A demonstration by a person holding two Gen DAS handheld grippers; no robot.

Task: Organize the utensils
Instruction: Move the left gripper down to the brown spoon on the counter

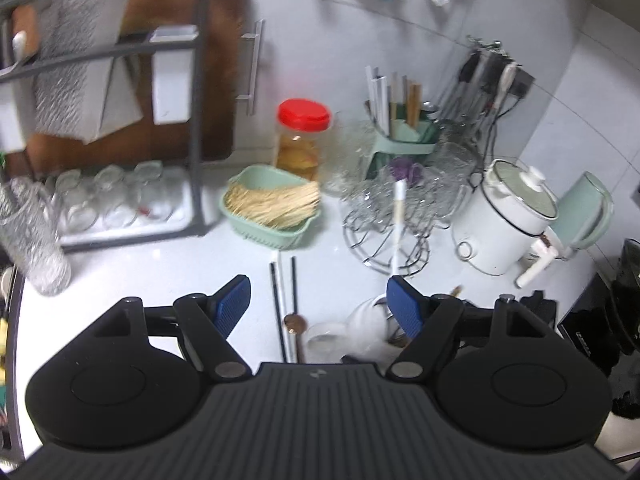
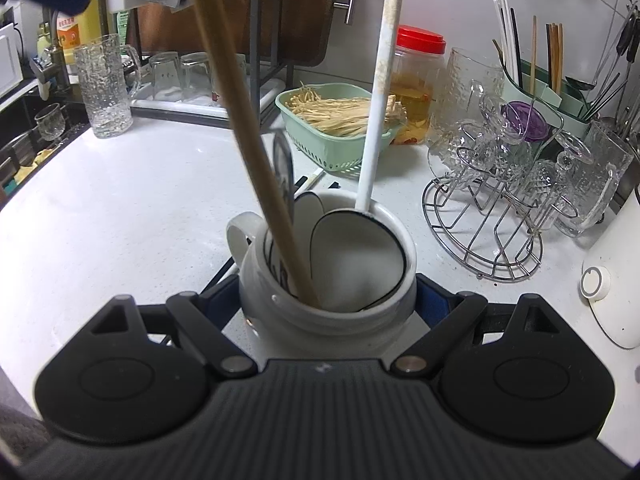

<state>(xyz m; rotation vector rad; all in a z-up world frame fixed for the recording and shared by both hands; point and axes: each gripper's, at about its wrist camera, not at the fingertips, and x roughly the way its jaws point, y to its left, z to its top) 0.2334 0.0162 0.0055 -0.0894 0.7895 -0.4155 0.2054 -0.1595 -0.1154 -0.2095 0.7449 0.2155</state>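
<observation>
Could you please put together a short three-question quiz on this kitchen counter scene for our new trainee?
1. True or false: the right gripper is shut on the white jar.
2. What fills the green basket? A) noodle-like strands B) spoons C) glasses
3. Fill in: the left gripper is ____, with nothing between its fingers.

Key
1. True: its pads press on both sides of the jar, which holds a wooden handle and a white ladle.
2. A
3. open
</observation>
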